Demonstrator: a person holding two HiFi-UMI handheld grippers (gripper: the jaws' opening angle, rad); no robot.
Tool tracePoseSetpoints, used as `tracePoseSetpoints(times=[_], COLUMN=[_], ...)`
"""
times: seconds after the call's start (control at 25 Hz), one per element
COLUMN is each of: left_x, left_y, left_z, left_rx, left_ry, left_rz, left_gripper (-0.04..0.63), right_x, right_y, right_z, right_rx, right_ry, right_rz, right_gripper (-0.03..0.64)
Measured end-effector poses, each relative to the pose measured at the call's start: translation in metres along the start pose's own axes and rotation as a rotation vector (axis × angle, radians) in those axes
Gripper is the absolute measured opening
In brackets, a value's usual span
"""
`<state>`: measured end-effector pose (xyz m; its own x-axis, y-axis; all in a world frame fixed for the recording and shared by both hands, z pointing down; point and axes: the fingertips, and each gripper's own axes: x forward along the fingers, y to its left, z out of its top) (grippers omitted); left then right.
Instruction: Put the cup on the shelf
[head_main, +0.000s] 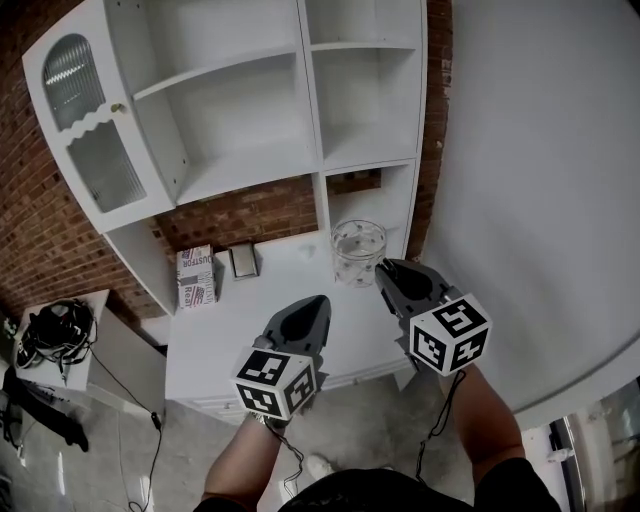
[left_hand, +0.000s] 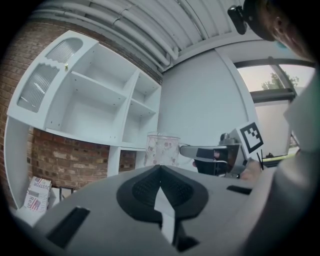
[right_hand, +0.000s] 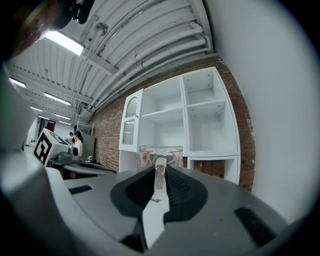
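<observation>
A clear glass cup (head_main: 358, 252) with a faint flower print hangs just above the white counter (head_main: 250, 310), in front of the shelf unit's (head_main: 250, 140) lower right bay. My right gripper (head_main: 382, 266) is shut on the cup's handle; in the right gripper view the clear handle (right_hand: 159, 176) stands pinched between the pads, with the cup (right_hand: 161, 154) beyond. My left gripper (head_main: 320, 300) hovers to the left of the cup, shut and holding nothing. The left gripper view shows the cup (left_hand: 162, 150) and the right gripper (left_hand: 186, 150) beside it.
The white shelf unit has several open bays and an open glazed door (head_main: 95, 130) at the left. A small carton (head_main: 196, 276) and a small frame (head_main: 243, 260) stand on the counter against the brick wall. A low stand with cables (head_main: 55, 335) sits at far left. A plain wall (head_main: 530, 150) rises to the right.
</observation>
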<state>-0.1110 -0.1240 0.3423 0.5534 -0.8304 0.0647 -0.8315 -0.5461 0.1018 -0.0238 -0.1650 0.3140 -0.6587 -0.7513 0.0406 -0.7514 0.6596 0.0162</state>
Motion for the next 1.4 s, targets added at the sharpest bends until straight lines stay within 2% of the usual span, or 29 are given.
tracePoseSetpoints(times=[0.44, 0.84, 1.12, 1.4], left_x=[0.004, 0.004, 0.02, 0.058], left_y=[0.069, 0.099, 0.105, 0.107], left_z=[0.013, 0.02, 0.023, 0.027], left_rx=[0.004, 0.007, 0.005, 0.005], left_ry=[-0.008, -0.013, -0.013, -0.019], left_rz=[-0.072, -0.112, -0.105, -0.077], left_gripper=[0.003, 0.003, 0.003, 0.003], right_x=[0.064, 0.095, 0.104, 0.119], right_y=[0.019, 0.029, 0.01, -0.031], right_z=[0.004, 0.002, 0.008, 0.012], right_rx=[0.004, 0.021, 0.021, 0.019], right_ry=[0.005, 0.01, -0.003, -0.006], right_rz=[-0.068, -0.106, -0.113, -0.09], right_gripper=[0.041, 0.041, 0.041, 0.04])
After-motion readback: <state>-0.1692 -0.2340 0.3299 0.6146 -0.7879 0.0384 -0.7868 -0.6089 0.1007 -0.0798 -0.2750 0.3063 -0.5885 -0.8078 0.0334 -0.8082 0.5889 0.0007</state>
